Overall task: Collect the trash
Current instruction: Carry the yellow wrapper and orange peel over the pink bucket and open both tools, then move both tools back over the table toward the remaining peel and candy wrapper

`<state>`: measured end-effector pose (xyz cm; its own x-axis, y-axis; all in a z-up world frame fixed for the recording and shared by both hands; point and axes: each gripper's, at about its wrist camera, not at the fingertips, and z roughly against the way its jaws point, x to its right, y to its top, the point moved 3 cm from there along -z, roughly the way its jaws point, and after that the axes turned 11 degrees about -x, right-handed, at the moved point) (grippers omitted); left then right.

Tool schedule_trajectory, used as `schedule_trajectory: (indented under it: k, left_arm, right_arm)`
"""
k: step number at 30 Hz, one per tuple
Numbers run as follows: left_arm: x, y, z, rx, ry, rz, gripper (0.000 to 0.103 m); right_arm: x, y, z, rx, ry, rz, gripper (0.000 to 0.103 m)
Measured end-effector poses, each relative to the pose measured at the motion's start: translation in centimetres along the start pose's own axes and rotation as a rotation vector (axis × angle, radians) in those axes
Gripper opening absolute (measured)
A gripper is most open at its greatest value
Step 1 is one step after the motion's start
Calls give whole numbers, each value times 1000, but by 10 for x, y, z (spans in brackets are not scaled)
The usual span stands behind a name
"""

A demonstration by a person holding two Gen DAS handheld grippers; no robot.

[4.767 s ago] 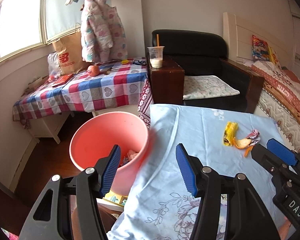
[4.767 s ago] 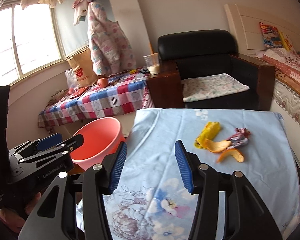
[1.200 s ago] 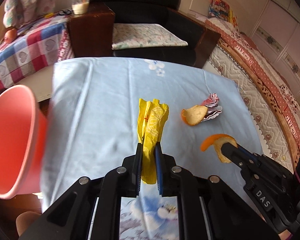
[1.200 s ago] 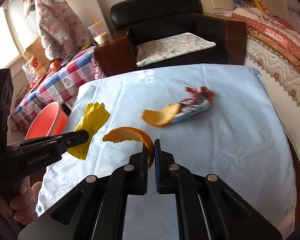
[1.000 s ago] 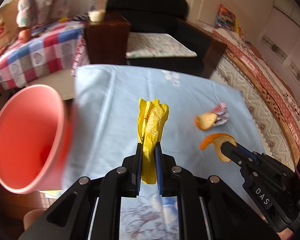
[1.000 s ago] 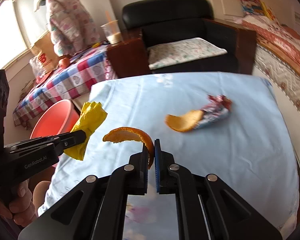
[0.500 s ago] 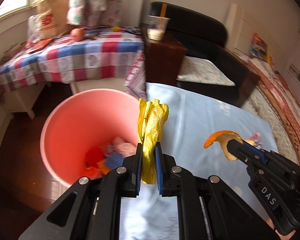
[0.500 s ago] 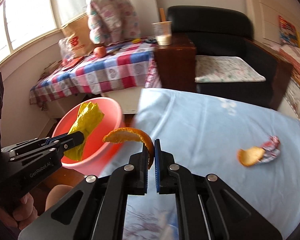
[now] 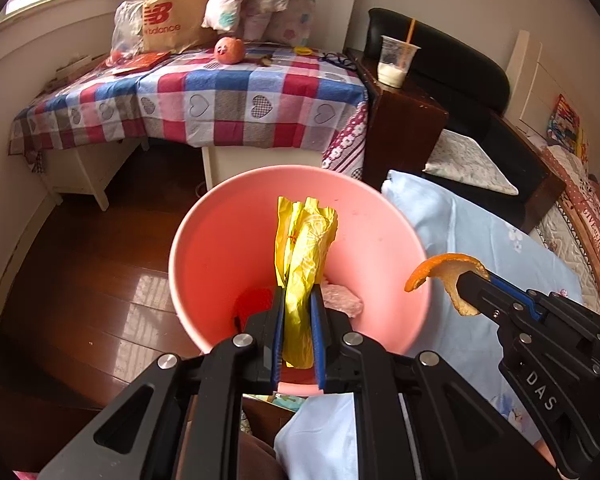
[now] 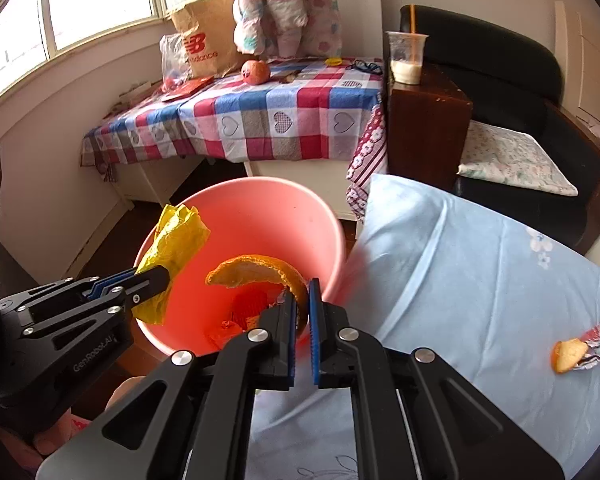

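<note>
A pink bin (image 9: pixel 228 216) stands on the floor beside the blue-clothed table (image 9: pixel 496 248) and holds some trash. My left gripper (image 9: pixel 297 312) is shut on a yellow wrapper (image 9: pixel 304 240) and holds it over the bin's mouth. My right gripper (image 10: pixel 302 304) is shut on an orange peel (image 10: pixel 256 270), also over the bin (image 10: pixel 260 208). In the right wrist view the left gripper (image 10: pixel 156 276) with the yellow wrapper (image 10: pixel 176 240) is at the bin's left rim. Another peel piece (image 10: pixel 566 354) and a foil wrapper (image 10: pixel 594 340) lie on the blue cloth (image 10: pixel 480 272).
A checkered-cloth table (image 9: pixel 236 96) with a paper bag (image 9: pixel 168 12) and a red fruit (image 9: pixel 229 50) stands behind the bin. A dark side table (image 9: pixel 404 128) carries a cup with a straw (image 9: pixel 396 60). A black sofa (image 10: pixel 500 80) is at the right.
Both grippers have carried their loads left from the table to above the pink bin. The right gripper's peel now hangs over the bin's opening.
</note>
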<state>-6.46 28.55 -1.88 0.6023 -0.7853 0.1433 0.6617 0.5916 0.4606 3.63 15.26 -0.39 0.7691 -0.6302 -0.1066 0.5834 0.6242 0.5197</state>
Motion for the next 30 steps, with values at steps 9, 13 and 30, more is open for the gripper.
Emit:
schedule_trajectory:
  k: [9, 13, 30]
  left_arm:
    - [-14, 1, -15, -23, -6, 19, 11]
    - [-19, 2, -20, -31, -8, 32, 12]
    - [-27, -1, -17, -12, -30, 43, 32]
  right_arm:
    - [-13, 7, -22, -34, -7, 33, 6]
    - [-17, 11, -28, -39, -3, 36, 6]
    - [-19, 12, -40, -49, 32, 7, 27]
